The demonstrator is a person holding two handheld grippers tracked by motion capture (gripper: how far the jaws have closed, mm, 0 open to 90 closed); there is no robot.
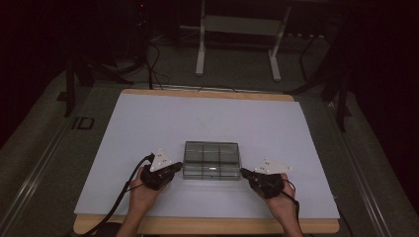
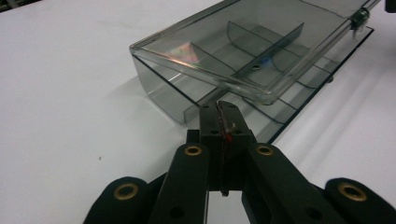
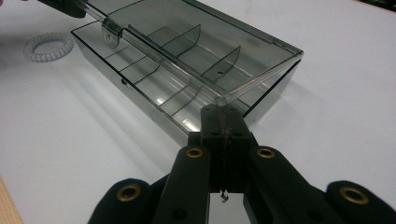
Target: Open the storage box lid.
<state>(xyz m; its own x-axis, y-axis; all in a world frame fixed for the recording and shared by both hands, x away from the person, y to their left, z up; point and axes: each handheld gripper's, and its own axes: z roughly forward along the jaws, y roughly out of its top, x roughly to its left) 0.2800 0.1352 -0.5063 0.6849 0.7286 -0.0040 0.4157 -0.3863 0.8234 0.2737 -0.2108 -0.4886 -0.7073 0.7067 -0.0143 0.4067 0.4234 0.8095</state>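
A smoky clear compartment box [image 1: 211, 159] lies near the front of the white mat. Its lid [image 2: 243, 42] is tilted up off the base [image 2: 159, 88], with the dividers showing beneath. My left gripper [image 1: 179, 167] is at the box's left end, and its jaws [image 2: 219, 106] are shut on the lid's near corner rim. At the right end, my right gripper [image 1: 243, 171] is likewise shut on the lid's corner [image 3: 223, 109]. The lid [image 3: 196, 28] hangs above the open base [image 3: 140, 88] between the two grippers. A hinge clip [image 3: 109, 32] joins lid and base.
A white coiled hair tie [image 3: 49, 46] lies on the mat beside the box. The white mat [image 1: 197, 118] covers a wooden table whose front edge [image 1: 207, 225] shows below my hands. A white stand's legs [image 1: 200, 49] rise beyond the table.
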